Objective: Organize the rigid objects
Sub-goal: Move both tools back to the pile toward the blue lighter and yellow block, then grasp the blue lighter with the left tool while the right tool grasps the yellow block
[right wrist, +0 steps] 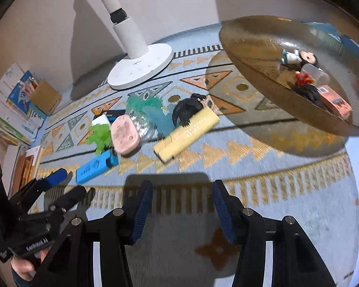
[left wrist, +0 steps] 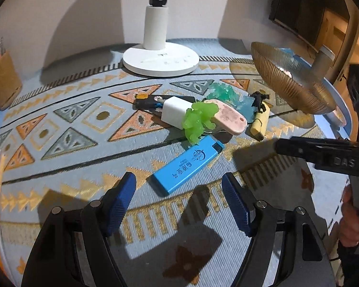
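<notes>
Crowding blue lighter (left wrist: 187, 166): green figurine (left wrist: 197, 119).

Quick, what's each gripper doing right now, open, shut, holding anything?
Left gripper: open, empty, above the blue lighter.
Right gripper: open, empty, over the tablecloth.

just ahead of the left gripper (left wrist: 178, 201), whose blue pads stand apart with nothing between them, lies the blue lighter (left wrist: 187, 166). beyond it sit the green figure (left wrist: 198, 119), white charger (left wrist: 174, 112) and pink case (left wrist: 229, 117); the ribbed bowl (left wrist: 292, 81) hangs far right.
</notes>
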The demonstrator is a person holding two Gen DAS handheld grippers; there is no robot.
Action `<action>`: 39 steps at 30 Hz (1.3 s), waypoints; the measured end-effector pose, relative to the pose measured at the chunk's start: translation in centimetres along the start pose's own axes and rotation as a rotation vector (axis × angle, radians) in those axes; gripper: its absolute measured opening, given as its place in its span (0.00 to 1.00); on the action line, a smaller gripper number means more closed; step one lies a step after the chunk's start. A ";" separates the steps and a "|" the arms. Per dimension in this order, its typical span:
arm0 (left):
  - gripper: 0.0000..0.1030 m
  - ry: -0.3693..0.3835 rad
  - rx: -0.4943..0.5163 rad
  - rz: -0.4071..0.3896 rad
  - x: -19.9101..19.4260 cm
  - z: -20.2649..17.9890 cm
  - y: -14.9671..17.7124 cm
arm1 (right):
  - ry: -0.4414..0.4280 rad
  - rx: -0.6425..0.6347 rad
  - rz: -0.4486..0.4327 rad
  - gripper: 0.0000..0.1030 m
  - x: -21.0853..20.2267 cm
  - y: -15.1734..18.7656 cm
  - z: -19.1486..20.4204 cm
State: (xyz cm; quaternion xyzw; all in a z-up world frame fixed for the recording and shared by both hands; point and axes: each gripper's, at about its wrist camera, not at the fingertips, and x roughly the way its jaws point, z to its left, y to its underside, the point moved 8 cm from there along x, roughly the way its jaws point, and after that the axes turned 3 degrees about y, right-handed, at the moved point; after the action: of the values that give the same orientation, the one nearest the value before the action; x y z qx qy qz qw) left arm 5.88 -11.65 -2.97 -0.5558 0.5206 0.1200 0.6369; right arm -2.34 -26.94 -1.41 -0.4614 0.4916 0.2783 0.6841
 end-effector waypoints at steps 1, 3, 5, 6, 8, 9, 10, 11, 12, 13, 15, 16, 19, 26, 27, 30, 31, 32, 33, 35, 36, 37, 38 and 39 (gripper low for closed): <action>0.70 -0.002 0.009 0.003 0.1 -0.1 -0.1 | 0.008 0.000 0.003 0.49 0.7 -0.2 0.2; 0.70 -0.008 0.033 0.008 0.4 -0.4 -0.1 | 0.035 -0.005 -0.012 0.49 1.5 -0.5 0.5; 0.70 -0.007 0.049 0.013 0.7 -0.6 0.0 | 0.071 -0.018 -0.038 0.49 1.7 -1.0 1.0; 0.69 -0.005 0.053 0.016 0.8 -0.7 0.0 | 0.086 -0.013 -0.049 0.49 1.9 -1.3 1.1; 0.66 0.001 0.054 0.024 1.3 -0.8 -0.1 | 0.101 0.003 -0.059 0.49 2.3 -1.8 1.2; 0.66 -0.001 0.056 0.020 1.4 -0.8 -0.1 | 0.111 0.012 -0.069 0.49 2.3 -2.1 1.2; 0.65 -0.003 0.060 0.017 1.4 -0.9 -0.1 | 0.125 0.014 -0.072 0.49 2.5 -2.2 1.3; 0.64 -0.009 0.064 0.017 1.5 -1.0 -0.2 | 0.142 0.012 -0.079 0.49 2.6 -2.5 1.4; 0.62 -0.016 0.067 0.016 1.6 -1.0 -0.2 | 0.167 0.004 -0.087 0.48 2.9 -2.6 1.6; 0.51 -0.033 0.072 0.012 1.5 -1.0 -0.2 | 0.196 -0.005 -0.097 0.43 2.9 -2.6 1.6; 0.40 -0.047 0.078 0.010 1.4 -1.1 -0.2 | 0.226 -0.021 -0.109 0.40 3.0 -2.5 1.7; 0.35 -0.033 0.069 0.009 1.3 -1.2 -0.2 | 0.227 -0.033 -0.112 0.38 2.9 -2.4 1.7; 0.28 -0.003 0.046 0.005 0.8 -1.8 0.4 | 0.199 -0.053 -0.107 0.32 2.3 -1.7 1.3; 0.22 0.053 -0.088 0.006 -1.5 -2.9 3.4 | 0.074 -0.211 -0.102 0.25 -0.5 2.4 0.5; 0.22 0.067 -0.094 0.013 -1.7 -3.2 3.9 | 0.067 -0.247 -0.100 0.25 -1.0 3.3 0.4; 0.21 0.103 -0.084 0.027 -2.6 -5.0 5.4 | 0.048 -0.310 -0.095 0.25 -2.5 5.6 -0.2; 0.21 0.114 -0.078 0.031 -2.8 -5.6 5.7 | 0.042 -0.322 -0.091 0.25 -2.8 6.2 -0.5; 0.21 0.118 -0.073 0.033 -3.0 -6.1 5.8 | 0.037 -0.328 -0.089 0.25 -3.3 6.7 -0.9; 0.22 0.113 -0.070 0.035 -3.1 -6.5 6.0 | 0.034 -0.325 -0.086 0.25 -3.6 7.1 -1.3; 0.30 0.094 -0.064 0.043 -2.9 -6.8 5.9 | 0.022 -0.307 -0.068 0.25 -4.0 7.5 -2.3; 0.36 0.066 -0.065 0.047 -2.7 -6.7 5.8 | 0.021 -0.294 -0.057 0.26 -4.0 7.6 -2.9; 0.38 0.044 -0.067 0.045 -2.6 -6.4 5.7 | 0.009 -0.263 -0.050 0.26 -4.2 7.6 -3.5; 0.38 0.031 -0.073 0.043 -2.5 -6.2 5.5 | -0.008 -0.240 -0.044 0.31 -4.3 7.6 -3.7; 0.38 0.030 -0.086 0.044 -2.3 -5.9 5.3 | -0.040 -0.203 -0.035 0.35 -4.3 7.4 -3.9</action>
State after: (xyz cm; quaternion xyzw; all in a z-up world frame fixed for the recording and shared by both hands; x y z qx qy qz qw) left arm -2.14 -13.73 -3.23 -0.5727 0.5365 0.1481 0.6019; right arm -11.72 -27.02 -0.39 -0.5313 0.4390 0.3239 0.6482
